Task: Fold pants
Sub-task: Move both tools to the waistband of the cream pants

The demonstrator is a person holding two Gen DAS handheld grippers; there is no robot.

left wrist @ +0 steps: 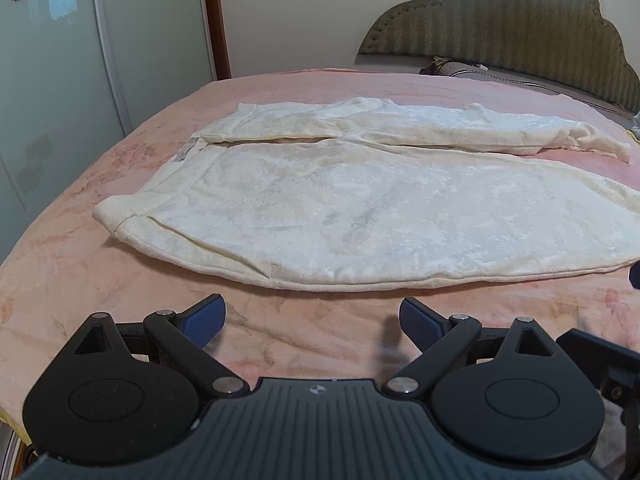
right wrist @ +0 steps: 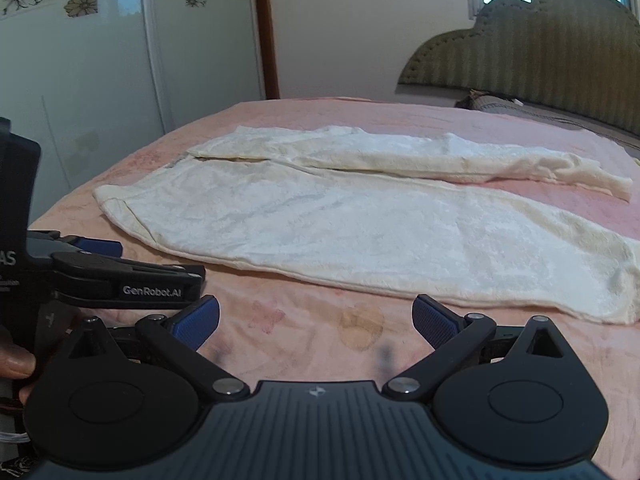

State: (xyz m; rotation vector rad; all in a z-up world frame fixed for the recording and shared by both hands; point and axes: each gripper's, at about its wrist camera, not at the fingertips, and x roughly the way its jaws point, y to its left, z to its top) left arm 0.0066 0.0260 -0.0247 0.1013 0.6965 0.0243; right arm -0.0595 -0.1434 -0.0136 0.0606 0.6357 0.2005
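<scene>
Pants (left wrist: pixel 340 216) flat on bed (left wrist: pixel 120 280), unfolded; left gripper (left wrist: pixel 313 320) and right gripper (right wrist: pixel 316 320) near them, both spread, empty

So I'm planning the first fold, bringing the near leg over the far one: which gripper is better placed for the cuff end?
Probably the right gripper: the pants run cuffs-right, waistband-left, and the left gripper sits further toward the waistband. Both are open.

Plush cream cloth pants (left wrist: pixel 340 216) (matt) on fuzzy pink blanket (left wrist: pixel 100 272)
</scene>
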